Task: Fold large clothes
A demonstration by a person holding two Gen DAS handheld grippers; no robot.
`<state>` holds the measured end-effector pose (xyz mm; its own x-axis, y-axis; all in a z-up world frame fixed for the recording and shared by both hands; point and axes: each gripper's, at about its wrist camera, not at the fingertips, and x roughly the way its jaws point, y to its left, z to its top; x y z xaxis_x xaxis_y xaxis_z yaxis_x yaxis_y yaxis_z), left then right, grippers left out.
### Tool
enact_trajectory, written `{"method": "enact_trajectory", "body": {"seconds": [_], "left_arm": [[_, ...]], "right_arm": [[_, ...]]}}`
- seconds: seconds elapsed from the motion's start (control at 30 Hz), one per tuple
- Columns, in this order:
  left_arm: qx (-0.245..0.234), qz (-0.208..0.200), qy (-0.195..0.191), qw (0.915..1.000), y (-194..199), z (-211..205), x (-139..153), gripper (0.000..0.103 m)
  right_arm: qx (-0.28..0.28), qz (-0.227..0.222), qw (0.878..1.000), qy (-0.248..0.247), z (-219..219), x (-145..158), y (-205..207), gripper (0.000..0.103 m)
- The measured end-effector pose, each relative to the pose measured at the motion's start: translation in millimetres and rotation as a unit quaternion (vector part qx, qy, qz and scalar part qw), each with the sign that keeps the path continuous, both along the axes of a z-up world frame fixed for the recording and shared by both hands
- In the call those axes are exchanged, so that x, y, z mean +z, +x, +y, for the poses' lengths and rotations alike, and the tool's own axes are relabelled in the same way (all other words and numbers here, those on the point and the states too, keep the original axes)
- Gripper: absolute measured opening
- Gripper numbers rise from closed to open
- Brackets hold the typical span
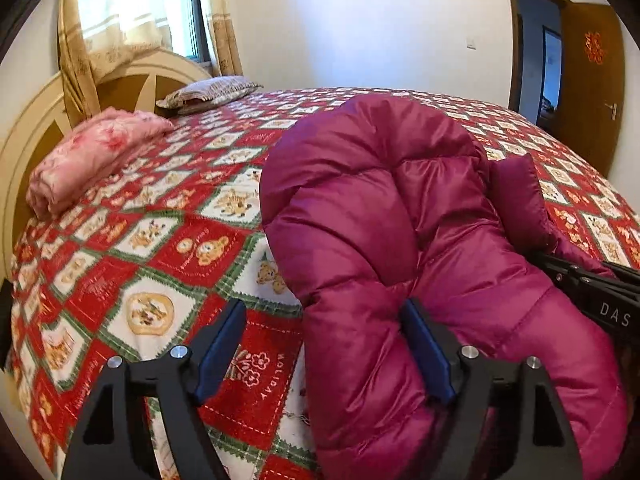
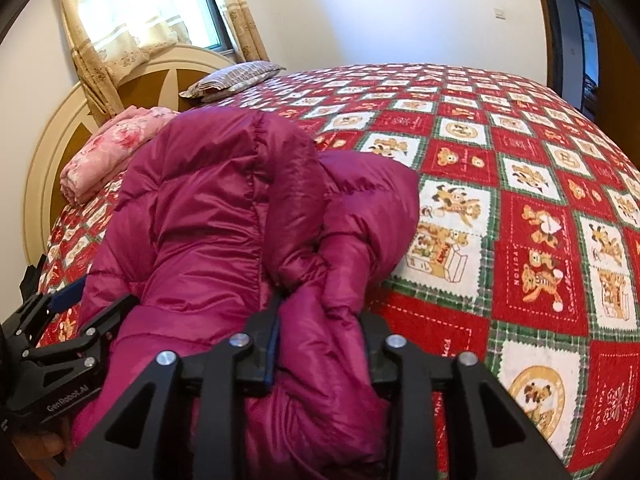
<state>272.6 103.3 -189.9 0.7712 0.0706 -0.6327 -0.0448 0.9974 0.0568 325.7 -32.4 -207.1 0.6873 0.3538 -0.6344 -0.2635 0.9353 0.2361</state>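
Observation:
A magenta puffer jacket (image 1: 400, 216) lies bunched on the bed; it also shows in the right wrist view (image 2: 208, 216). My left gripper (image 1: 324, 340) is open: its right finger rests against the jacket's left edge, its left finger is over the bedspread, and nothing is held. It shows at the left edge of the right wrist view (image 2: 76, 304). My right gripper (image 2: 320, 320) is shut on a thick fold of the jacket near the front. Its body shows at the right edge of the left wrist view (image 1: 600, 296).
The bed carries a red, white and green patchwork bedspread (image 2: 520, 200). A folded pink blanket (image 1: 88, 160) and a striped pillow (image 1: 212, 94) lie by the headboard (image 1: 36, 128). A wooden door (image 1: 588, 80) stands open at the far right.

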Motion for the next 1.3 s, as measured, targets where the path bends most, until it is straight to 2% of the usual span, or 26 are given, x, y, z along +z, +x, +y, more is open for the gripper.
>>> {"method": "enact_trajectory", "body": {"seconds": [0.3, 0.4, 0.87, 1.17, 1.3], "left_arm": [[0.005, -0.011, -0.018, 0.9998, 1.6, 9.4, -8.6, 0.091], [0.006, -0.009, -0.03, 0.9995, 3.8, 12.5, -11.2, 0.092], [0.012, -0.008, -0.046, 0.9988, 9.1, 16.6, -18.2, 0.094], [0.014, -0.008, -0.046, 0.9988, 11.9, 18.7, -17.9, 0.094], [0.022, -0.002, -0.028, 0.9993, 2.4, 18.6, 0.2, 0.094]], "right_arm": [[-0.006, 0.001, 1.0, 0.006, -4.3, -5.9, 0.8, 0.042], [-0.007, 0.002, 1.0, 0.01, -4.9, -7.5, 1.5, 0.042], [-0.011, 0.008, 1.0, 0.006, -3.5, -11.8, 4.9, 0.046], [-0.017, 0.008, 1.0, -0.008, 0.0, -12.1, 6.9, 0.048], [-0.023, -0.011, 0.999, -0.027, -1.4, 4.6, -2.6, 0.051]]}}
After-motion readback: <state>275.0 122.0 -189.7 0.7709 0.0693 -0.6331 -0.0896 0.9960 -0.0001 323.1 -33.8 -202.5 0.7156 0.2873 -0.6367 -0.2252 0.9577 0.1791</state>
